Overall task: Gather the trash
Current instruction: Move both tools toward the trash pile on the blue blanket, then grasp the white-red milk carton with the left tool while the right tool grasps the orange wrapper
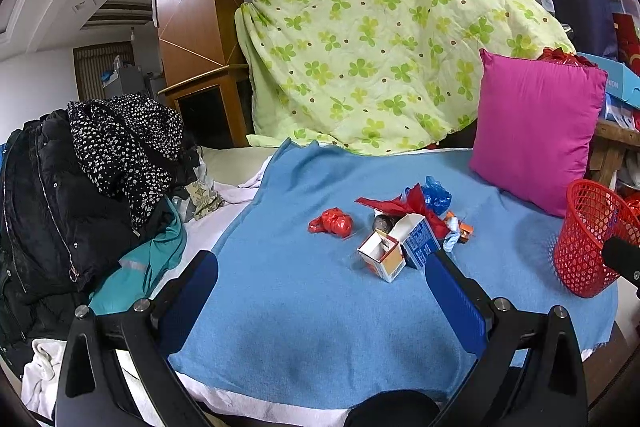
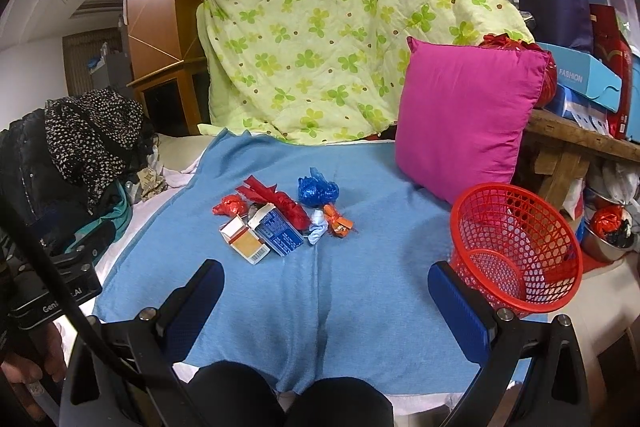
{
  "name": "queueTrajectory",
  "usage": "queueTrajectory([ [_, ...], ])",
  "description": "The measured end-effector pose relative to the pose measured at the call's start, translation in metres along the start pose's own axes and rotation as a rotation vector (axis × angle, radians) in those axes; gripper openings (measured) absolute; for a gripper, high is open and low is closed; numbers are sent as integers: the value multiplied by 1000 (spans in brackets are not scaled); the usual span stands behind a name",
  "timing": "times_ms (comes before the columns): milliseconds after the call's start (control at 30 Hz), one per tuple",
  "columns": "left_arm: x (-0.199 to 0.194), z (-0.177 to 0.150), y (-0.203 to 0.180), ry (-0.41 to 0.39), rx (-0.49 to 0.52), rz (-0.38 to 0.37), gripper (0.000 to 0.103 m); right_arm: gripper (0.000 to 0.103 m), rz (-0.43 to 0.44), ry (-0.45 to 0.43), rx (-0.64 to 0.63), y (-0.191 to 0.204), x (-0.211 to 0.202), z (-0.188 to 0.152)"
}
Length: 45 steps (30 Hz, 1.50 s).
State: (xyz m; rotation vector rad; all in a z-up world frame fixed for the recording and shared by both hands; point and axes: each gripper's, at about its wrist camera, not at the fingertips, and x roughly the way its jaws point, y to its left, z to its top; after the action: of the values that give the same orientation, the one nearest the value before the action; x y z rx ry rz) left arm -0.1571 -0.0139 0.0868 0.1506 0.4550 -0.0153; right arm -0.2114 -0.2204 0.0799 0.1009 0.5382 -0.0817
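Trash lies in a small heap on the blue blanket [image 1: 304,311] [image 2: 360,291]: a crumpled red bag [image 1: 333,222] [image 2: 230,206], an orange-and-white carton [image 1: 380,254] [image 2: 246,241], a blue-and-white carton [image 1: 418,238] [image 2: 278,227], a red wrapper [image 2: 276,201], a crumpled blue bag [image 1: 436,195] [image 2: 318,191] and an orange wrapper [image 2: 338,221]. A red mesh basket [image 1: 588,239] [image 2: 516,247] stands to the right. My left gripper [image 1: 322,275] is open, short of the heap. My right gripper [image 2: 326,287] is open and holds nothing, its right finger beside the basket.
A magenta pillow [image 1: 536,131] [image 2: 464,115] leans behind the basket. A green clover quilt [image 1: 380,39] drapes over the back. Dark clothes [image 1: 80,187] pile up at the left. Boxes and bags [image 2: 588,79] crowd a wooden bench on the right.
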Motion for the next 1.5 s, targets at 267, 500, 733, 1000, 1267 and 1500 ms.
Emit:
queueTrajectory([
  [267, 2, -3, 1, 7, -1, -1, 103, 103, -1, 5, -4, 5, 3, 0],
  [500, 3, -4, 1, 9, -3, -3, 103, 103, -1, 5, -4, 5, 3, 0],
  [733, 7, -7, 2, 19, -5, -2, 103, 103, 1, 7, -4, 9, 4, 1],
  [1000, 26, -11, 7, 53, -25, -33, 103, 103, 19, 20, -5, 13, 22, 6],
  [1267, 103, -29, 19, 179, -83, -162, 103, 96, 118, 166, 122, -18, 131, 11],
  [1500, 171, -35, 3, 216, -65, -293, 103, 80, 273, 266, 284, -43, 238, 13],
])
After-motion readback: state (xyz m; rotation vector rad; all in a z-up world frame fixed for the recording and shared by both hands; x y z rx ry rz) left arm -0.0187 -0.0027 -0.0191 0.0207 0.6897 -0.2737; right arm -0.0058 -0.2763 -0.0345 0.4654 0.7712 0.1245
